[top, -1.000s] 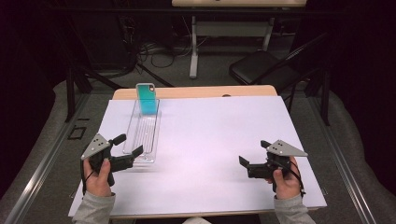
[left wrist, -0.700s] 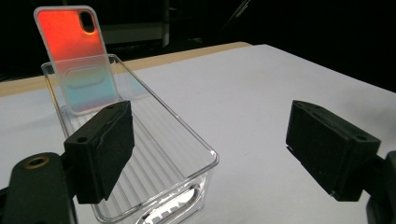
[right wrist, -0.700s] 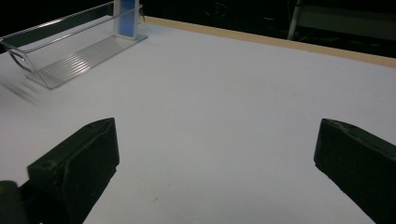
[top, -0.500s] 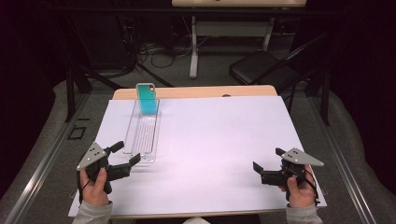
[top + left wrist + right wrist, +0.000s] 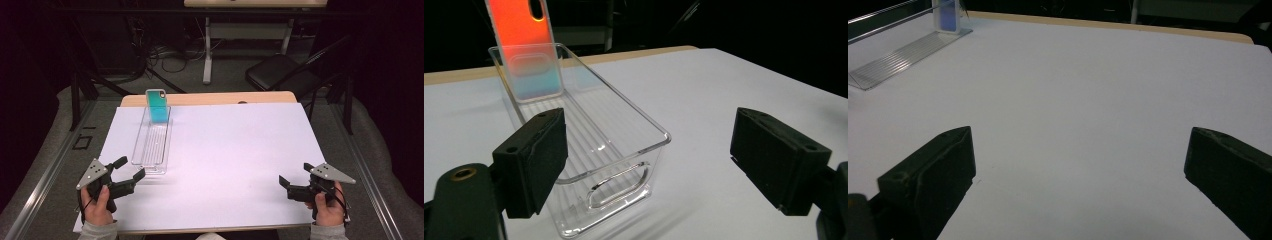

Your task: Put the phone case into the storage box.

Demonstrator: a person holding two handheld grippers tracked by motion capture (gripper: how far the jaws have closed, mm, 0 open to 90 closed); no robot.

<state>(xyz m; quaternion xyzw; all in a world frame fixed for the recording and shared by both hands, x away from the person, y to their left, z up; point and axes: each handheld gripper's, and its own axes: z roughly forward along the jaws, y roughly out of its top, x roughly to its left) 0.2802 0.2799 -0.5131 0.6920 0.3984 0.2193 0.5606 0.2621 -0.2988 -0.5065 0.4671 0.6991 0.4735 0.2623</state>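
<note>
A clear plastic bin (image 5: 151, 144) lies lengthwise on the white table cover, left of centre. A teal phone case (image 5: 157, 106) stands upright against its far end; in the left gripper view the case (image 5: 524, 45) looks orange and teal. My left gripper (image 5: 130, 168) is held near the front left corner, just short of the bin's near end (image 5: 614, 185), jaws wide apart and empty. My right gripper (image 5: 295, 181) sits near the front right corner, open and empty, over bare cover (image 5: 1088, 100).
The white cover (image 5: 235, 150) lies on a wooden table whose far edge (image 5: 225, 98) shows beyond it. A black chair (image 5: 280, 72) and table legs stand on the floor behind. The bin (image 5: 903, 55) is far left of my right gripper.
Both hands have drawn back toward the near edge of the table and outward to its corners, sinking a little. The bin and phone case have stayed put.
</note>
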